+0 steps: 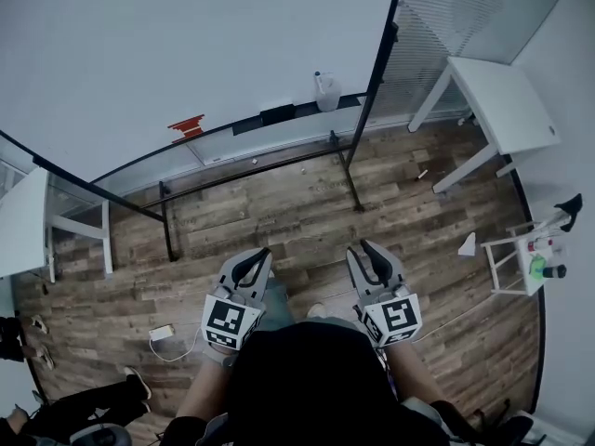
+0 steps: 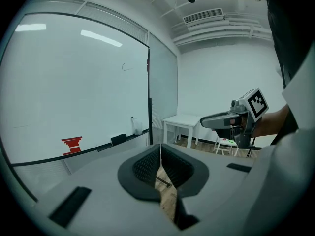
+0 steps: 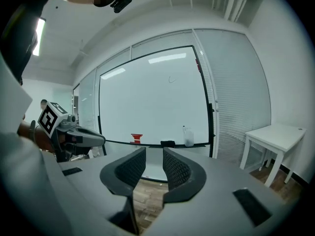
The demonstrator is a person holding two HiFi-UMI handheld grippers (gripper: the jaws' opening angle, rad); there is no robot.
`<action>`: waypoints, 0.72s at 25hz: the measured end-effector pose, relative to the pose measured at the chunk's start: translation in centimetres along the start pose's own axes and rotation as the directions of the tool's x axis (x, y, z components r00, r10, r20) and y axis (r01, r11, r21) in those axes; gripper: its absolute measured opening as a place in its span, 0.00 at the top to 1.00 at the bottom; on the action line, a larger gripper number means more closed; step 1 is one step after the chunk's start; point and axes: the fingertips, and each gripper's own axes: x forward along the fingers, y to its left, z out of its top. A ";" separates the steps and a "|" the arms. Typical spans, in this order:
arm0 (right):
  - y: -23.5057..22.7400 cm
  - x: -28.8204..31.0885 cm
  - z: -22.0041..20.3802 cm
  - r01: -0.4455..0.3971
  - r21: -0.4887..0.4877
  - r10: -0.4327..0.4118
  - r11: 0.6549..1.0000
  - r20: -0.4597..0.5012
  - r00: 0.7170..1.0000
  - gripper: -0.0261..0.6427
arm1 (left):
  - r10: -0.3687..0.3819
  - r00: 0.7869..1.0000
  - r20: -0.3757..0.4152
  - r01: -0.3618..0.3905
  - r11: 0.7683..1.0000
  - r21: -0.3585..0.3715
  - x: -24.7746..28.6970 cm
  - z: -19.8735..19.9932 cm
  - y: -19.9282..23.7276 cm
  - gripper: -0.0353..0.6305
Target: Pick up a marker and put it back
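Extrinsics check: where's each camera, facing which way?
Head view: person's head, steeply down at floor, whiteboard; left tool, right tool, torso show.
Left gripper view: on left tool, along shut jaws toward whiteboard; right tool visible.
Right gripper view: on right tool, along open jaws toward whiteboard; left tool visible.
Shared: whiteboard, red item.

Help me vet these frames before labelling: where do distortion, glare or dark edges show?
Head view: wide-angle bending curves the whiteboard edge and the floor planks. Left gripper view: black rounded corners, ceiling lights reflected as streaks on the whiteboard. Right gripper view: same dark rim, reflections on the whiteboard, a bright light strip blown out at left.
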 end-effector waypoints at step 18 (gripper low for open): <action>-7.2 23.5 5.8 0.182 -0.028 -0.183 0.983 -0.072 0.980 0.78 | -0.127 0.992 0.012 0.127 0.991 -0.036 13.5 1.5 21.8 0.91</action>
